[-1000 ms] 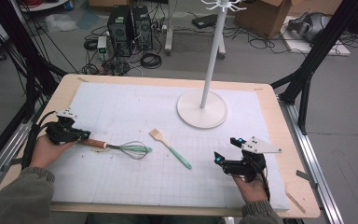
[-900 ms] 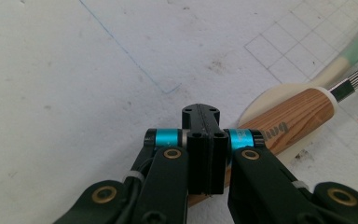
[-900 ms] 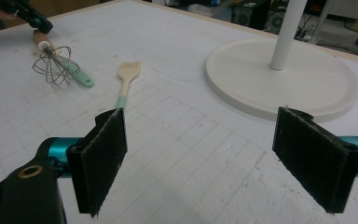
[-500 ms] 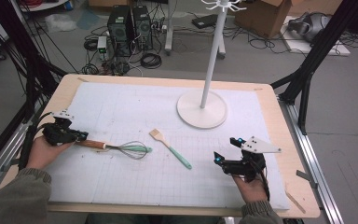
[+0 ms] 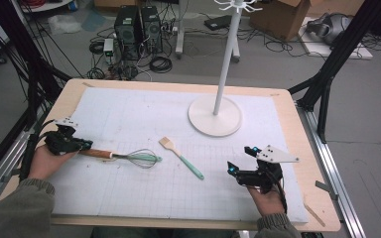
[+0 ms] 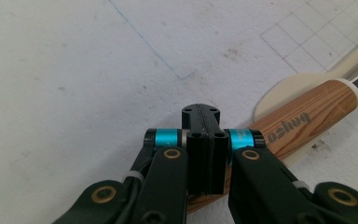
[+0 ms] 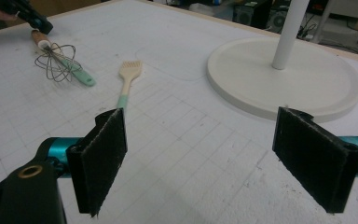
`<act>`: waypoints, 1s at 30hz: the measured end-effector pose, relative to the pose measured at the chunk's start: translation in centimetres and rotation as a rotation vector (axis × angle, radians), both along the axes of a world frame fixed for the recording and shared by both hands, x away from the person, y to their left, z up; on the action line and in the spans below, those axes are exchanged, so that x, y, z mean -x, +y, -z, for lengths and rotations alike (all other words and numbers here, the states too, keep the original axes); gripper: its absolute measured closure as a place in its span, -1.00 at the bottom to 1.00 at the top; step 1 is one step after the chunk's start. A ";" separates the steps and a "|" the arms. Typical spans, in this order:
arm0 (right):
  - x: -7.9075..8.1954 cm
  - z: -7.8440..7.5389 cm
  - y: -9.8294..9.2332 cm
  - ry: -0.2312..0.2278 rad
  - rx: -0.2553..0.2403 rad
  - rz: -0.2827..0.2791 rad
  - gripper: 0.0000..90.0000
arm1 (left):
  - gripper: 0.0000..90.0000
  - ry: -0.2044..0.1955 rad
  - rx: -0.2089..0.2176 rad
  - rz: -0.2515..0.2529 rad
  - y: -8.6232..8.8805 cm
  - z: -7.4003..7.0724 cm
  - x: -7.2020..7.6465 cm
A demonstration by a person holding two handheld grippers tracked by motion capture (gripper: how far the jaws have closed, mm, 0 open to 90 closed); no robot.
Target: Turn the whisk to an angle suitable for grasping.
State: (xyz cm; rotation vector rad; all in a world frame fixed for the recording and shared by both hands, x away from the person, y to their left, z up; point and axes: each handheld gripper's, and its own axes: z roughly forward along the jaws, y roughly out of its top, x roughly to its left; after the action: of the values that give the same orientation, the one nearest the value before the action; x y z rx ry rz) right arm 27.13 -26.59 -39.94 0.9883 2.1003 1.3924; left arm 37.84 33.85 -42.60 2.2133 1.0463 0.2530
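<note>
Fingers (image 6: 204, 140) of the left gripper (image 5: 65, 142) pressed together above the whisk (image 5: 121, 156) handle.
Right gripper (image 5: 243, 159) fingers (image 7: 103, 154) stand wide apart, pastry brush (image 5: 181, 156) ahead of them on the surface (image 5: 129, 114).

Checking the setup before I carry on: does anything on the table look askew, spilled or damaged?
Nothing spilled or broken. The whisk and brush lie flat on the mat, and the stand is upright. The left claw is shut at the whisk's wooden handle; the right claw waits open.

One whisk (image 5: 131, 157), one brush (image 5: 181, 157), one stand (image 5: 215, 115)
</note>
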 end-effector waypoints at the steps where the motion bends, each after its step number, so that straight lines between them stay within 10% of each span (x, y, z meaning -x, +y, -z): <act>1: 0.0 0.0 0.0 0.001 0.001 -0.001 -0.63 | 0.98 0.000 0.001 0.002 0.0 0.0 0.0; 30: -0.1 0.0 0.0 0.001 0.005 -0.001 -0.63 | 0.98 -0.015 -0.018 0.035 0.3 0.2 1.7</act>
State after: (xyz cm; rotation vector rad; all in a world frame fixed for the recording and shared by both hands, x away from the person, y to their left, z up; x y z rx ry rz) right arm 27.18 -26.60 -39.96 0.9862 2.1045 1.3873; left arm 36.19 34.15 -42.80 2.2405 1.0001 0.2636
